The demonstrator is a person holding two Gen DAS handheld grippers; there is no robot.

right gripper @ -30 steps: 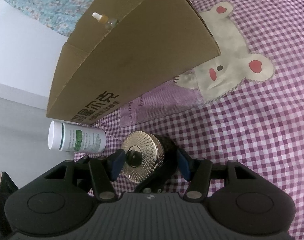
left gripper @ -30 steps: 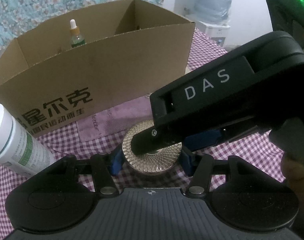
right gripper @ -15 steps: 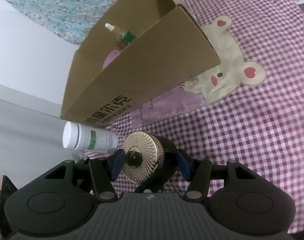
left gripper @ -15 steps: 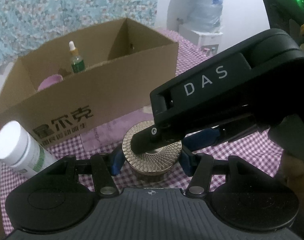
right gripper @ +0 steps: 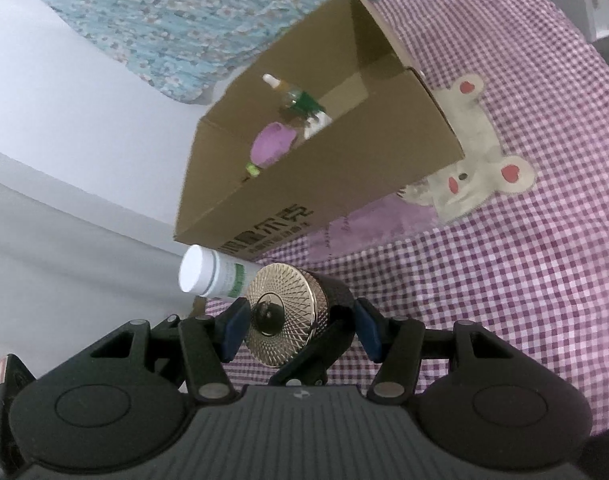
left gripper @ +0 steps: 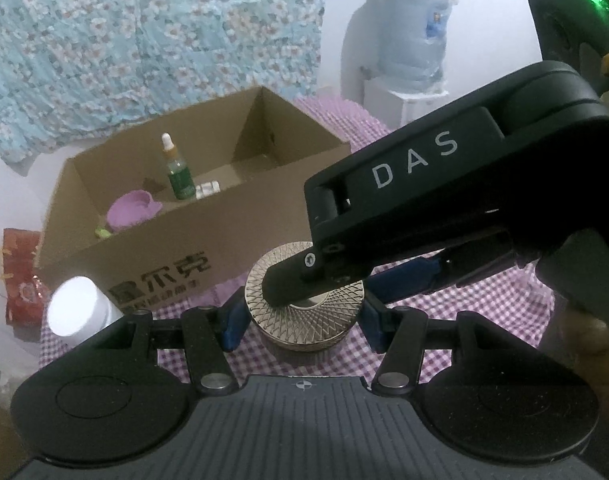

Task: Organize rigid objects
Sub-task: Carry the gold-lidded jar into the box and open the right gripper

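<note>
The left gripper (left gripper: 302,322) clamps the round gold-lidded jar (left gripper: 304,308) by its sides, and the right gripper (right gripper: 298,330) grips the same jar (right gripper: 286,312) across it, so 2 claws carry 1 object clear of the checked cloth (right gripper: 504,280). The cardboard box (left gripper: 224,232) lies ahead of and below the jar, open top up, its near wall between them. The white bottle (right gripper: 212,276) lies against that wall, left of the jar.

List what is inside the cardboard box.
In the cardboard box: an upright green dropper bottle, a purple cup-like item, a small white object and something yellow-green. The near wall hides the floor beneath them.
</note>
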